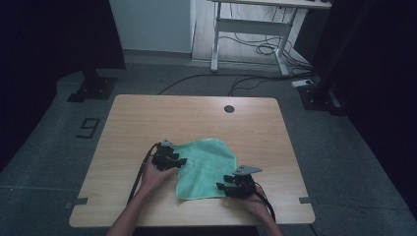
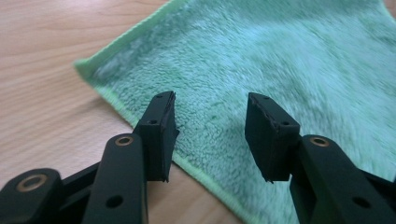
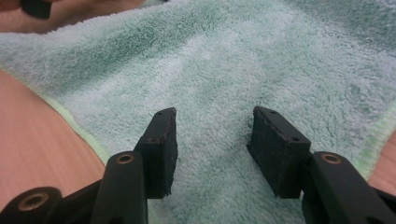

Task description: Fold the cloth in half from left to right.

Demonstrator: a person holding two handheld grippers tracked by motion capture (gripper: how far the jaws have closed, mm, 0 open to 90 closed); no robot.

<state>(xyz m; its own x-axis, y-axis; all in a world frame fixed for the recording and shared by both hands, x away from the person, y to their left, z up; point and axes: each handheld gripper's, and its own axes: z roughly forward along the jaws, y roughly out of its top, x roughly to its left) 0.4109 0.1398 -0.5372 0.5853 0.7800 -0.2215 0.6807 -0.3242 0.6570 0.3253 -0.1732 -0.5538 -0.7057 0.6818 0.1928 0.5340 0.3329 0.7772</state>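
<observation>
From the high view, we see the square green terry cloth (image 1: pixel 205 168) lying flat on the pale wooden table (image 1: pixel 147 123), toward its near edge. Our left claw (image 1: pixel 180 162) sits at the cloth's left edge and our right claw (image 1: pixel 221 186) at its near right corner.

In the left gripper view, the left claw (image 2: pixel 211 122) stands released, jaws apart over the cloth (image 2: pixel 289 60) just inside its hemmed edge, with nothing pinched. To grasp well, we judge it should drop lower so one jaw slips under the hem.

In the right gripper view, the right claw (image 3: pixel 214 135) is likewise released above the cloth (image 3: pixel 233 56) near a corner. We should bite at the corner itself and close both claws together.
</observation>
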